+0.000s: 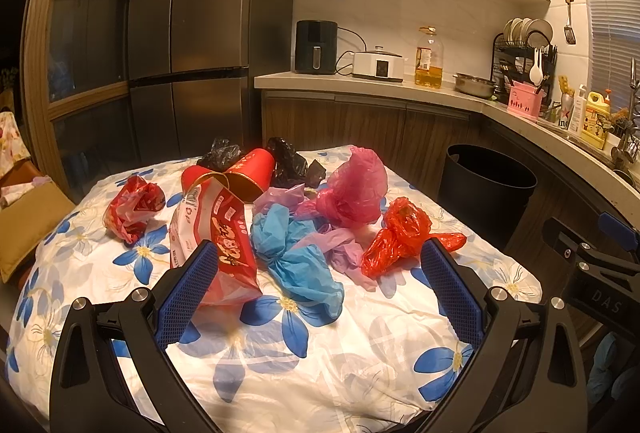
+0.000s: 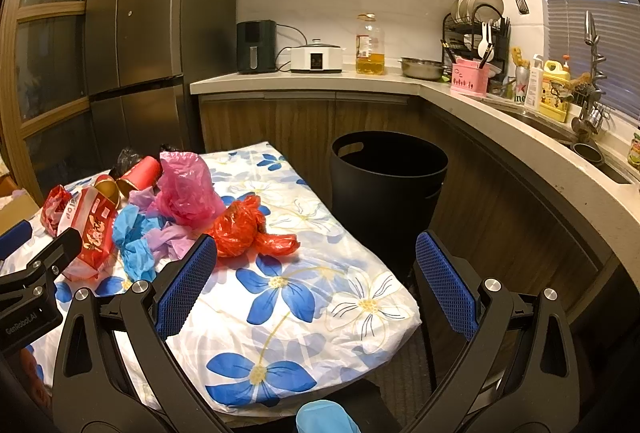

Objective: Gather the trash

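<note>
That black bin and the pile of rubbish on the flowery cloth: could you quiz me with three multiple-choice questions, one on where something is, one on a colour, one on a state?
1. Where does the black bin stand?
A. on the table
B. on the floor between the table and the counter cabinets
C. on the counter

2. Of the crumpled bags, which colour lies nearest the bin?
A. blue
B. black
C. red

3. How are the right gripper and its fingers?
A. spread wide, empty
B. shut on a cup
C. shut on a bag

Answers: 1 B, it stands on the floor beside the table's edge. 2 C, the red bag lies at the pile's bin side. 3 A, only cloth shows between them.
</note>
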`<action>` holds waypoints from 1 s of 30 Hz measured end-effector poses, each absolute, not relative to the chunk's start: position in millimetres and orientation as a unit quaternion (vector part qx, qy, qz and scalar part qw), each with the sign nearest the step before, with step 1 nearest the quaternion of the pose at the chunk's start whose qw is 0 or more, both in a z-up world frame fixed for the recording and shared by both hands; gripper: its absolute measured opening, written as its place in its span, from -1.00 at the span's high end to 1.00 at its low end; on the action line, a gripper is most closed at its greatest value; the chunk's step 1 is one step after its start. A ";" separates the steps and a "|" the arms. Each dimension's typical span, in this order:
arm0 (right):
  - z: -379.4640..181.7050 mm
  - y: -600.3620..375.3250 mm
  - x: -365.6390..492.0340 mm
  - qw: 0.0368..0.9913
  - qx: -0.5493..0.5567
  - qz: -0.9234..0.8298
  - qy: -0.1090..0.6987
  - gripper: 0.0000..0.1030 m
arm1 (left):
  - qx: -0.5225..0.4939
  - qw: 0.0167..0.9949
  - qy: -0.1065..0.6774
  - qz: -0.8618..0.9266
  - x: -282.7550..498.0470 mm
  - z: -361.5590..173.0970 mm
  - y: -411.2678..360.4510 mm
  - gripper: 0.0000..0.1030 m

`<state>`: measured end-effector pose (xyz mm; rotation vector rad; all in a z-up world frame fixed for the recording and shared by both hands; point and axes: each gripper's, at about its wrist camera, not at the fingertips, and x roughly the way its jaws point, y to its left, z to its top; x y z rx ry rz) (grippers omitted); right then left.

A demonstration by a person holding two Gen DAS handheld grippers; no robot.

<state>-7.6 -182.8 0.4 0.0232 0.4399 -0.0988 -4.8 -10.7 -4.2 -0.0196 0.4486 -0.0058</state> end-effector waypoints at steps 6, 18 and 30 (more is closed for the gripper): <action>-8.1 -182.8 -2.9 0.974 0.016 -0.047 0.221 -0.90 | -0.011 0.975 0.222 -0.005 -3.6 -4.5 -11.7 -0.89; -25.0 -184.3 17.6 0.977 0.023 -0.003 0.212 -0.90 | -0.031 0.977 0.211 0.016 -6.8 -23.7 1.3 -0.89; -73.0 -166.7 73.0 0.971 0.041 0.063 0.227 -0.63 | -0.068 0.977 0.189 0.075 -5.5 -47.8 36.9 -0.89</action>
